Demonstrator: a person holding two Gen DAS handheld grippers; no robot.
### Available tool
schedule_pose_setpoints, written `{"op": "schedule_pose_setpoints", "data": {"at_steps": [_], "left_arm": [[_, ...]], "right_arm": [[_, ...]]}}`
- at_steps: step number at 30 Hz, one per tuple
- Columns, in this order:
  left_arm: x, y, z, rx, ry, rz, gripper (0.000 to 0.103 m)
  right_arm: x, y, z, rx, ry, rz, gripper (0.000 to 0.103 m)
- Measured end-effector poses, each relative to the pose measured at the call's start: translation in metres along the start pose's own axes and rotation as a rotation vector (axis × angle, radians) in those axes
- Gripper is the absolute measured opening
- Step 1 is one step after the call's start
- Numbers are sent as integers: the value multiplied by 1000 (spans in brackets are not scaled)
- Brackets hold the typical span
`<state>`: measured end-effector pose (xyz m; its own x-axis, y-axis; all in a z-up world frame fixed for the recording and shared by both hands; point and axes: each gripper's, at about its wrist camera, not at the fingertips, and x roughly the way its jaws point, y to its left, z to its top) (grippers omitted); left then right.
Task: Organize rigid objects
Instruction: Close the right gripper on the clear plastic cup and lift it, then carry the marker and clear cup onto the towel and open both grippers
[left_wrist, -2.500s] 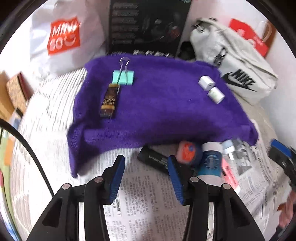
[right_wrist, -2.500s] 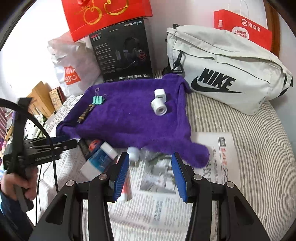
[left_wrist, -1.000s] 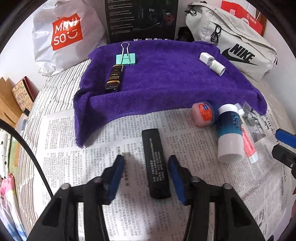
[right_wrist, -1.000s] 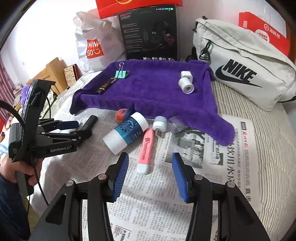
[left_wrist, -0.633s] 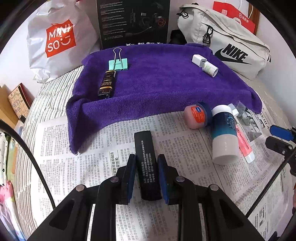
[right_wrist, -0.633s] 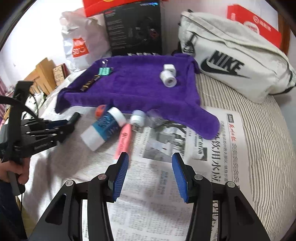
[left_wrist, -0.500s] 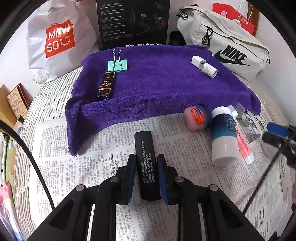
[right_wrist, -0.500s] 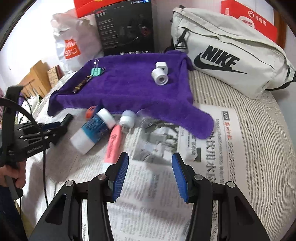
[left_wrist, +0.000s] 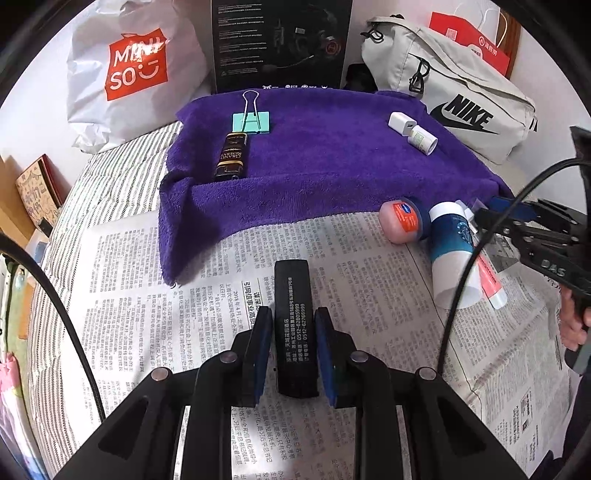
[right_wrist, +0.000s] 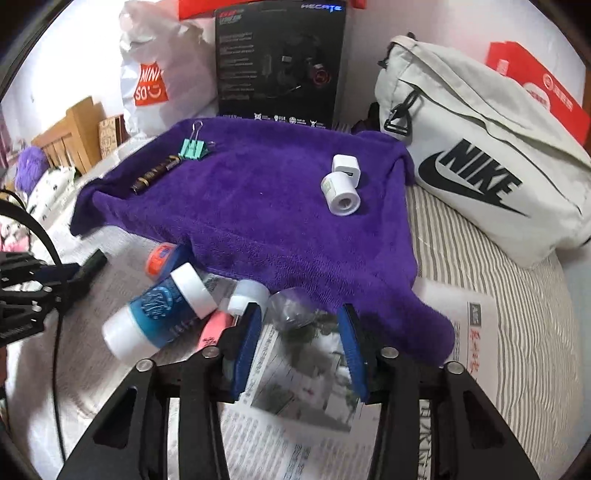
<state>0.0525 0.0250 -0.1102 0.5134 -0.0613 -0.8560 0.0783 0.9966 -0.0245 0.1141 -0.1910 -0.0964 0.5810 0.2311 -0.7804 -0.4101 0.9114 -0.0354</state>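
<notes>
My left gripper (left_wrist: 293, 317) is shut on a flat black bar with white print (left_wrist: 294, 317) lying on the newspaper (left_wrist: 155, 306). My right gripper (right_wrist: 301, 312) is open, its jaws on either side of a clear plastic cap (right_wrist: 291, 308) at the edge of the purple towel (right_wrist: 258, 195). On the towel lie a green binder clip (left_wrist: 252, 119), a dark chocolate bar (left_wrist: 232, 156), a white charger (right_wrist: 346, 166) and a small white roll (right_wrist: 341, 194). Beside the towel lie an orange tin (left_wrist: 400, 221), a blue and white bottle (right_wrist: 162, 312) and a pink tube (right_wrist: 212, 330).
A grey Nike bag (right_wrist: 484, 173) lies at the right. A black headset box (right_wrist: 280, 59) and a white Miniso bag (left_wrist: 133, 70) stand behind the towel. Striped bedding (right_wrist: 517, 314) lies under the newspaper. Wooden furniture (right_wrist: 70, 136) is at the far left.
My left gripper closed on the black bar about half a second ago and stays there. My right gripper has moved forward and down to the clear cap and pink tube.
</notes>
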Motion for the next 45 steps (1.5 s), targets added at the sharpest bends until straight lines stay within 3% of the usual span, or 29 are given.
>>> {"op": "schedule_pose_setpoints", "data": {"at_steps": [5, 16, 26, 45], "left_arm": [[-2, 1, -2, -2, -9, -5, 23], [-2, -1, -2, -4, -1, 9, 23], [-4, -1, -5, -2, 10, 15, 21], [-4, -9, -2, 45, 32, 30, 21]], "right_arm": [[16, -2, -1, -9, 32, 2, 29], [-6, -11, -15, 54, 10, 34, 28], [-16, -19, -38, 129, 53, 26, 28], [-27, -10, -44, 132, 28, 76, 28]]}}
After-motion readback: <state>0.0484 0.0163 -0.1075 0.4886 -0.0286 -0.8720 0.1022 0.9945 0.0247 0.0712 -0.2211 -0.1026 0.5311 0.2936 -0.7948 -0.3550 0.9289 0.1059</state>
